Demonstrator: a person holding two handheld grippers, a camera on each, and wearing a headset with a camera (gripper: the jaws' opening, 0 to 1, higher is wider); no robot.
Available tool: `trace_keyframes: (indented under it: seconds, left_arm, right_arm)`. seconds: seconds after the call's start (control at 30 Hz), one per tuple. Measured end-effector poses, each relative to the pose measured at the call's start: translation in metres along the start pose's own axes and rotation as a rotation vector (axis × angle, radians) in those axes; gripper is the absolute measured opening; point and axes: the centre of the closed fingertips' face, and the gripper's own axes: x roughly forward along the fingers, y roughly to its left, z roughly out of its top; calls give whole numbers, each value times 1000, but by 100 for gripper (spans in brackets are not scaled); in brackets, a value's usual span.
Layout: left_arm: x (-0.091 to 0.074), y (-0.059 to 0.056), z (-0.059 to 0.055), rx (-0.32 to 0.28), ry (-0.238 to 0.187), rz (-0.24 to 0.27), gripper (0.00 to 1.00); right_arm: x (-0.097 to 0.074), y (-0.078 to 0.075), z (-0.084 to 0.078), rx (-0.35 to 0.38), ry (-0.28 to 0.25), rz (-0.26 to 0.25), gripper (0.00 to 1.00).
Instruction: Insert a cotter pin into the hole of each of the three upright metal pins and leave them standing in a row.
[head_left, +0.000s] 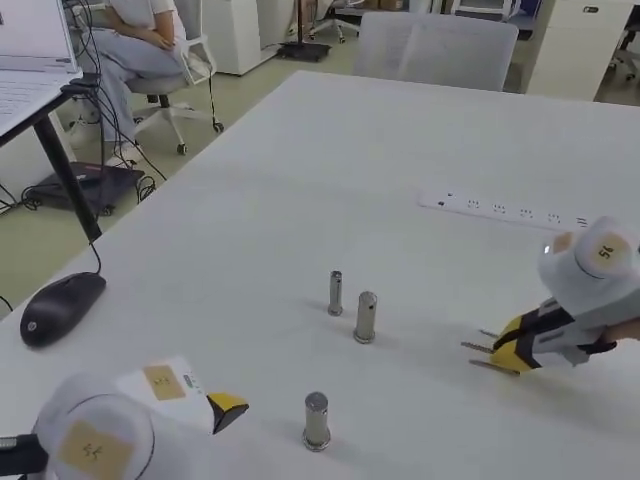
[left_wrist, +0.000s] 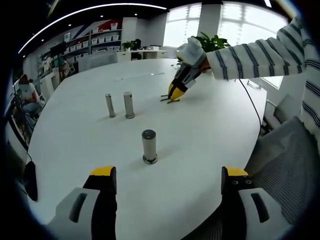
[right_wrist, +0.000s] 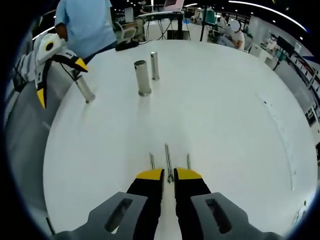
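The left gripper (left_wrist: 169, 172) hovers over the near left part of the table (head_left: 250, 230), its jaws spread wide and nothing between them. Just beyond and to its right stands the near metal pin (head_left: 317, 420), upright and alone on the bare top. To the right, the right gripper (right_wrist: 169, 175) is low at the table with its yellow tips clenched on the middle cotter pin (right_wrist: 168, 159), which points away from the tips towards the left. Two other cotter pins lie flat on the table, the left cotter pin (right_wrist: 152, 161) and the right cotter pin (right_wrist: 188, 161), one on each side of the held one and roughly parallel to it. Farther in, near the table's middle, the second metal pin (head_left: 366, 317) stands upright, and the third metal pin (head_left: 335, 293), thinner, stands just beside it on its far left. A black mouse (head_left: 60, 307) rests by the left edge. A white power strip (head_left: 510, 212) lies far right.
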Motion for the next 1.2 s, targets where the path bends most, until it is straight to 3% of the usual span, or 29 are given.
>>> trace_keyframes:
  seconds: [0.17,0.43,0.8,0.9,0.97,1.2]
  left_arm:
    - [1,0,-1,-1,1,1,85]
    - [1,-1,-3,0,8,-4,85]
    - [2,-1,-4,-2,10,-3,84]
    - [3,-2,-6,-1,14,-5,84]
    - [3,-2,-6,1,16,-7,84]
    - [3,-3,-6,2,15,-6,83]
  right_arm:
    - [1,1,1,-44,25,8,10]
    - [3,0,1,-54,50,22,9]
    - [4,-2,0,-139,147,36,6]
    - [4,-1,-1,-183,171,41,6]
    - [4,-1,-1,-251,189,41,5]
    - [5,-4,-1,-201,218,31,3]
